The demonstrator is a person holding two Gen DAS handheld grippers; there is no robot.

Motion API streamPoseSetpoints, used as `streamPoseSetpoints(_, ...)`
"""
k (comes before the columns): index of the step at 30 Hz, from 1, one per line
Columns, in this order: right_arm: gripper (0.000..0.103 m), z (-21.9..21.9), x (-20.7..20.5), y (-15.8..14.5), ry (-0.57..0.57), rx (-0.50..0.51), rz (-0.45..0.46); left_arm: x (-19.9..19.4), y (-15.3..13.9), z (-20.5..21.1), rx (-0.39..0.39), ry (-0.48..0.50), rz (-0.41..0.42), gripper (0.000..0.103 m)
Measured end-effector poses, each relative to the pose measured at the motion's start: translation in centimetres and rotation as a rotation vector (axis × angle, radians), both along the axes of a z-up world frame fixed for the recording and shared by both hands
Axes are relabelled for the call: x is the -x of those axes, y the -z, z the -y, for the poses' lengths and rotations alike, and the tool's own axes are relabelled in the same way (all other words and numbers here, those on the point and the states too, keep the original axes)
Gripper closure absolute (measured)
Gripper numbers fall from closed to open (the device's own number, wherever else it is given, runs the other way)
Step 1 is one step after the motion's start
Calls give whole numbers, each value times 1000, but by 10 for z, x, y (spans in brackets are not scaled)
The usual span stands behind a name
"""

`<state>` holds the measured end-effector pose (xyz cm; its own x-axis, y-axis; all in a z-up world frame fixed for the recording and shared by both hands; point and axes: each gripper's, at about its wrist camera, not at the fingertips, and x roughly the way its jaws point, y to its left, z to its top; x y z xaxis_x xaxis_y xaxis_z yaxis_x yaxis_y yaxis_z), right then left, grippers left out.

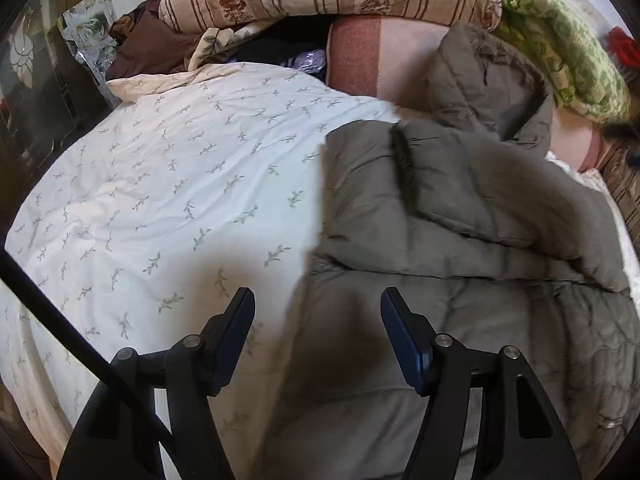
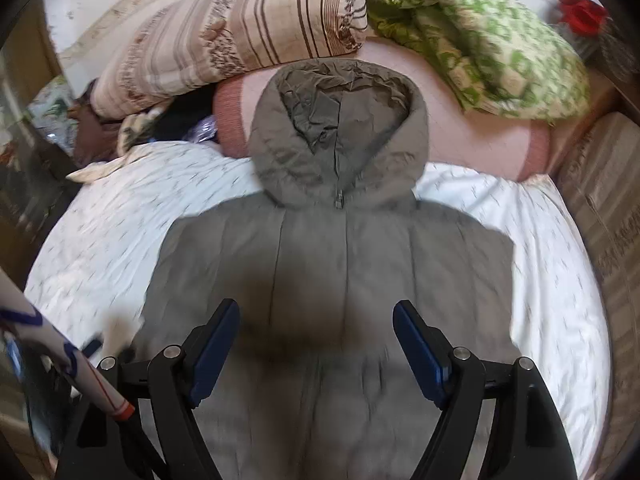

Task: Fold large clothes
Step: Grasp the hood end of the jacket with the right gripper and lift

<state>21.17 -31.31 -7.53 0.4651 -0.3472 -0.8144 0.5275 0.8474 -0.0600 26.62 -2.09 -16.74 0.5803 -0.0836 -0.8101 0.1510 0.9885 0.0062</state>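
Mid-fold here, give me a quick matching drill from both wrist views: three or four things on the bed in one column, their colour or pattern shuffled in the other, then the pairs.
Things:
1. jacket
2. bed sheet
3. striped pillow
4. quilt

Looks:
A. green and cream pattern
B. plain olive grey, hooded
C. beige with brown stripes
D. white with small leaf sprigs

Pairs: 1-B, 2-D, 3-C, 4-A

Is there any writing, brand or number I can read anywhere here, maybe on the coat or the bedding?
None readable.
Coat: no label or logo shows.
Sheet and pillows: printed leaves, stripes and flowers only, no words.
Sleeve at lower left: blue and red markings, too blurred to read.
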Motion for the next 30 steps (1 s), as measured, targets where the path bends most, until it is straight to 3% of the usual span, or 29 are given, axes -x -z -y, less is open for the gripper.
streamPoseSetpoints(4,20,27,-72,2,40,7,0,-13,7,-8,9,-19,-13,38)
streamPoseSetpoints(9,20,67,-160,-12,132,-21,73,-30,20,-13,40,-32,-72,38)
streamPoseSetpoints(12,14,88,-205,-15,171,-55,112,-36,27,-14,59,-28,-99,38)
streamPoseSetpoints(20,14,121,-274,8,259,-29,80,-41,33,-16,80,-19,-128,38)
streamPoseSetpoints(21,17,124,-275,11,263,-31,74,-42,34,-16,84,-20,-133,38)
streamPoseSetpoints(23,52,126,-273,15,251,-57,68,-42,34,-17,95,-24,-141,38)
streamPoseSetpoints(24,88,125,-271,16,237,-91,66,-42,34,-17,98,-23,-144,38)
streamPoseSetpoints(25,93,121,-265,13,227,-100,68,-42,33,-17,100,-23,-146,38)
streamPoseSetpoints(30,95,68,-228,-28,127,-1,72,-37,26,-19,121,-19,-144,38)
